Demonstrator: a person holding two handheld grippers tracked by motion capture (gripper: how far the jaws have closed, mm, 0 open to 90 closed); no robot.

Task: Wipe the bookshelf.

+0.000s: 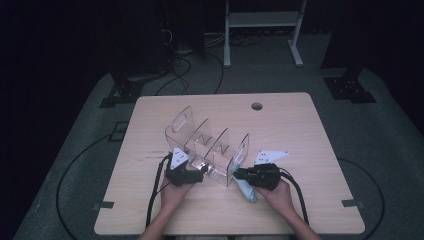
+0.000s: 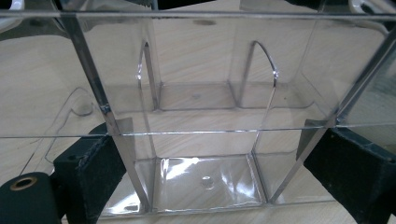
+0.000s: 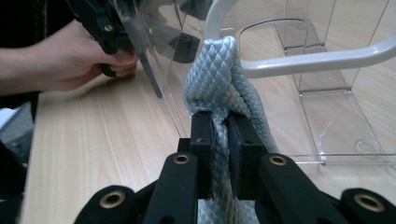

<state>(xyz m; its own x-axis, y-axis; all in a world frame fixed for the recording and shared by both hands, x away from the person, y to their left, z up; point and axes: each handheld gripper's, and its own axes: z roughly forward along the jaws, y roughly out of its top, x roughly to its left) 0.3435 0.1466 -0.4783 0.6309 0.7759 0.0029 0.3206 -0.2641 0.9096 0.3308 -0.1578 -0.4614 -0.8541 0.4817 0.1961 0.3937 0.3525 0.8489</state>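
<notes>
Dark room, pale wooden table (image 1: 300, 130), and a clear acrylic divider organizer (image 1: 207, 145) sits mid-table. The left gripper (image 2: 205, 154) straddles its near wall, jaws around the wall, steadying it. The right gripper (image 3: 222, 135) is clamped on a folded pale-blue rope (image 3: 219, 79), the bundle's long axis pointing ahead at the organizer's end compartment just beyond.

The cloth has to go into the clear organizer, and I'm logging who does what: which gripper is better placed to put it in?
Right. The right gripper is shut on the cloth beside the organizer; the left gripper steadies its wall.
</notes>
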